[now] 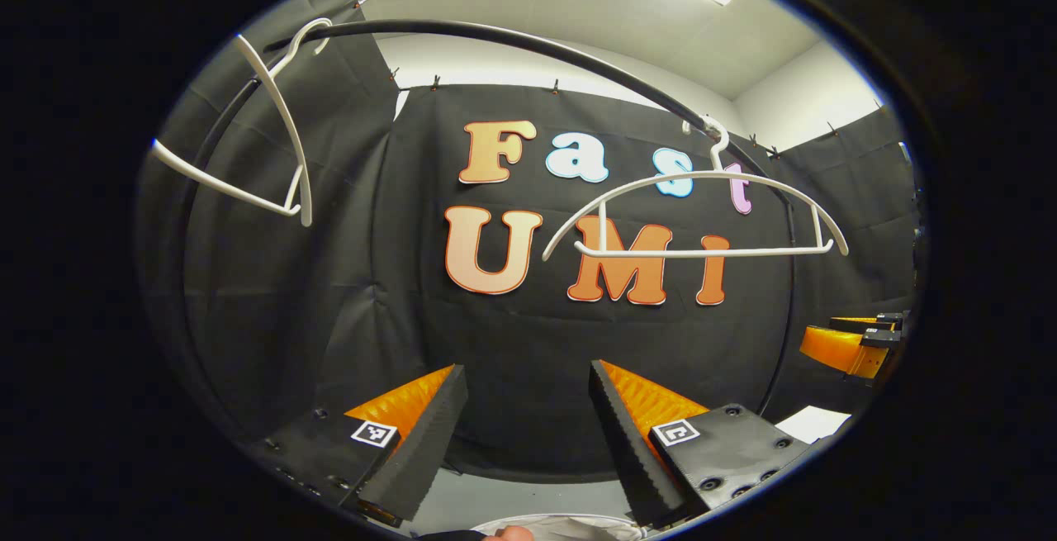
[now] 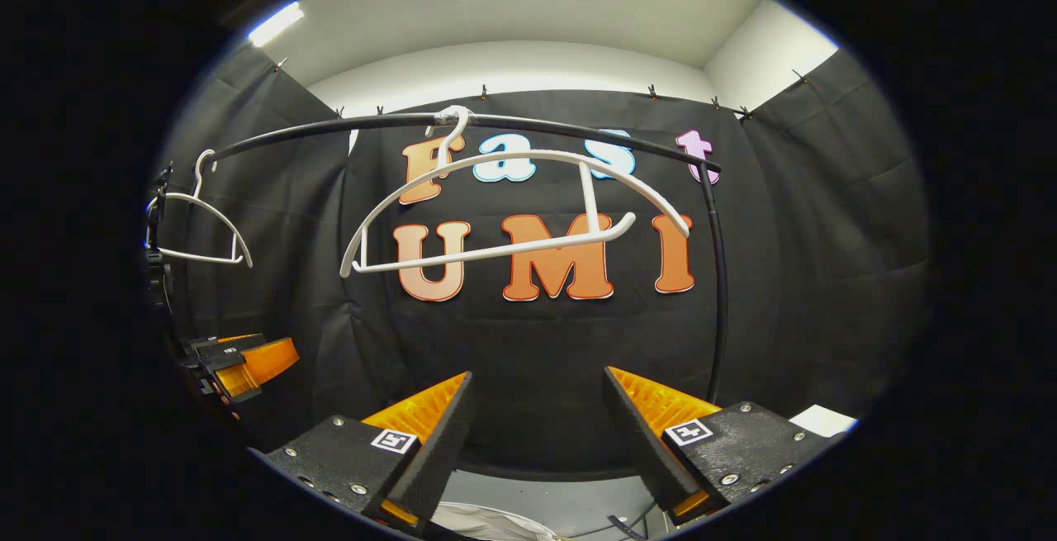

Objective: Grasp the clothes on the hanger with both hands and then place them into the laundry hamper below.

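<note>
Hovering apart and empty, both tongs, left (image 1: 522,434) and right (image 2: 537,442), face bare hangers (image 1: 698,223) above; pale cloth (image 2: 487,522), seemingly the clothes, lies below them, so the drop looks done and withdrawing comes next.

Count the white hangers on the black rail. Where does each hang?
2, both bare: one hanger near the rail's middle, the other hanger at its far left end. None seems hidden.
</note>
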The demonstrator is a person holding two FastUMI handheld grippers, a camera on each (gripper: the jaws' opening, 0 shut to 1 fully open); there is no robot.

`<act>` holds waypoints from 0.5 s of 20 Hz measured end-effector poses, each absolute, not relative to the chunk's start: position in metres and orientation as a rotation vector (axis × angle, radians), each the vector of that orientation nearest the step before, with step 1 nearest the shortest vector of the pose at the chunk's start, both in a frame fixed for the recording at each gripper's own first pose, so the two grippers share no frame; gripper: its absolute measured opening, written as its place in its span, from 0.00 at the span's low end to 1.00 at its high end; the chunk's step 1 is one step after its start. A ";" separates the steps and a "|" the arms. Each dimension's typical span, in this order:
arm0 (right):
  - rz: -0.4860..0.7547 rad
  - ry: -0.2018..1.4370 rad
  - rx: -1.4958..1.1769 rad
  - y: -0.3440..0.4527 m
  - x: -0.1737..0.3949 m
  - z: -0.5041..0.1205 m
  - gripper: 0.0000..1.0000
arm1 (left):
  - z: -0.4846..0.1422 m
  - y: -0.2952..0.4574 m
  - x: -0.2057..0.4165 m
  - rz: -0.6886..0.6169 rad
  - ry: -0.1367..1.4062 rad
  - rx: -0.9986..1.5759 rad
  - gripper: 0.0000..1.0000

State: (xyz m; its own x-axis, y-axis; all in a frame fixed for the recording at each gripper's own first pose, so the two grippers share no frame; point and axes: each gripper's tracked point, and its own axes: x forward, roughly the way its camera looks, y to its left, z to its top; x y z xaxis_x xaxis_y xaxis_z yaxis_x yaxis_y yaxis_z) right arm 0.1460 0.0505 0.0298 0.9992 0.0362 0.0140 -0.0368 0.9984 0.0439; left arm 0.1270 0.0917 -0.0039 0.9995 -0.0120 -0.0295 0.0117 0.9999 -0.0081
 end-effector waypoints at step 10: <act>0.045 -0.001 0.051 0.056 0.146 0.025 0.94 | -0.002 0.092 0.127 -0.014 0.026 -0.013 0.96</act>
